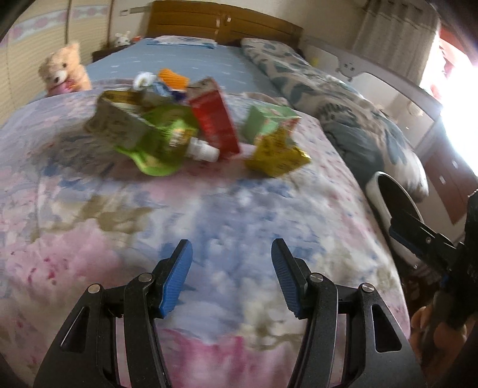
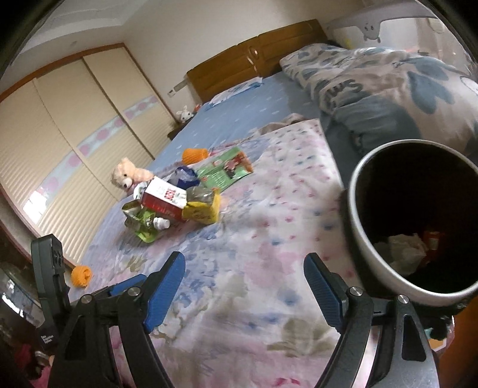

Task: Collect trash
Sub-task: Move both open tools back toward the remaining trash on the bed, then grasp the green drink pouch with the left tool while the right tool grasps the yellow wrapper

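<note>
A heap of trash lies on the flowered bedspread (image 1: 209, 215): a green spouted pouch (image 1: 161, 140), a red carton (image 1: 213, 119), a yellow wrapper (image 1: 276, 153), a green carton (image 1: 266, 119) and an olive box (image 1: 119, 119). The heap also shows in the right wrist view, with the red carton (image 2: 164, 198) and yellow wrapper (image 2: 203, 209). My left gripper (image 1: 231, 262) is open and empty, low over the bedspread, short of the heap. My right gripper (image 2: 243, 279) is open and empty, beside the trash bin (image 2: 358, 209) at the bed's right edge. The bin holds crumpled paper.
A teddy bear (image 1: 64, 70) sits at the bed's left side. A rolled duvet (image 1: 343, 107) lies along the right. An orange foam net (image 2: 81, 276) lies left of my right gripper, another (image 2: 194, 155) lies behind the heap. A wooden headboard (image 1: 227, 22) is far back.
</note>
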Motion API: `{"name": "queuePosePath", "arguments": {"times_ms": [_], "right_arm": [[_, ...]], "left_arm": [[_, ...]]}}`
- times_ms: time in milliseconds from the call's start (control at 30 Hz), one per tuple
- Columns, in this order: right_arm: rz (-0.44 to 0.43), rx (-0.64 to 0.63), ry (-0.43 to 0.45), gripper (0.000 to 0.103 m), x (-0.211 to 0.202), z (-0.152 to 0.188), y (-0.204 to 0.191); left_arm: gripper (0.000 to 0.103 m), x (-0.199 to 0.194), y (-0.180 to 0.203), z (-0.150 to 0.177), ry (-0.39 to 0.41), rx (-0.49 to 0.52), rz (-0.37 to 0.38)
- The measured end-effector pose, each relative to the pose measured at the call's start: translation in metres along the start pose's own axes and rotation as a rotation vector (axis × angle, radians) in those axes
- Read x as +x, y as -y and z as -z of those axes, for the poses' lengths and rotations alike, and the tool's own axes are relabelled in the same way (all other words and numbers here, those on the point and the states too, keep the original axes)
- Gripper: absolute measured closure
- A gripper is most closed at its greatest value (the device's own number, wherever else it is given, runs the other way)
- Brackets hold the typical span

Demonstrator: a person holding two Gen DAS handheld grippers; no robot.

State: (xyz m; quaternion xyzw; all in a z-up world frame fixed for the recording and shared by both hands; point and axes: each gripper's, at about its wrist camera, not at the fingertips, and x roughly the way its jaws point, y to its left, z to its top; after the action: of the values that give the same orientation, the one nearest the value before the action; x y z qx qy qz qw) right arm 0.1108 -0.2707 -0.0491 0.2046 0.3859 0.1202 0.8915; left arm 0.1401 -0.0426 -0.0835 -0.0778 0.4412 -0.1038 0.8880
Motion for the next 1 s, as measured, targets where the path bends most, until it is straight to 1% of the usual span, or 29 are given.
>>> {"name": "queuePosePath", "arguments": {"times_ms": [200,433,733,867,933,967,1000], "right_arm": [[-0.041,-0.025,-0.027,0.02,0.022,-0.005,-0.016],[-0.069,-0.028,-0.046,0.02,0.048,-0.015,-0.027],[-0.094,-0.05,-0.078,0.02,0.089,-0.033,-0.039],[-0.097,-0.046,-0.087,0.02,0.106,-0.043,-0.041],[-0.091,-0.044,-0.088,0.02,0.112,-0.047,-0.041],[-0.088,-0.043,-0.09,0.02,0.115,-0.048,-0.041],[-0.086,-0.039,-0.093,0.021,0.119,-0.049,-0.04]], "left_arm": [[0.046,0.002,-0.027,-0.01,0.013,-0.064,-0.046],[0.046,0.008,-0.051,-0.026,0.025,-0.115,-0.067],[0.046,0.029,-0.079,-0.049,0.012,-0.201,-0.018],[0.046,0.037,-0.091,-0.06,0.022,-0.239,0.015],[0.046,0.041,-0.095,-0.065,0.023,-0.253,0.044],[0.047,0.043,-0.096,-0.067,0.023,-0.257,0.065],[0.055,0.043,-0.094,-0.068,0.026,-0.252,0.079]]}}
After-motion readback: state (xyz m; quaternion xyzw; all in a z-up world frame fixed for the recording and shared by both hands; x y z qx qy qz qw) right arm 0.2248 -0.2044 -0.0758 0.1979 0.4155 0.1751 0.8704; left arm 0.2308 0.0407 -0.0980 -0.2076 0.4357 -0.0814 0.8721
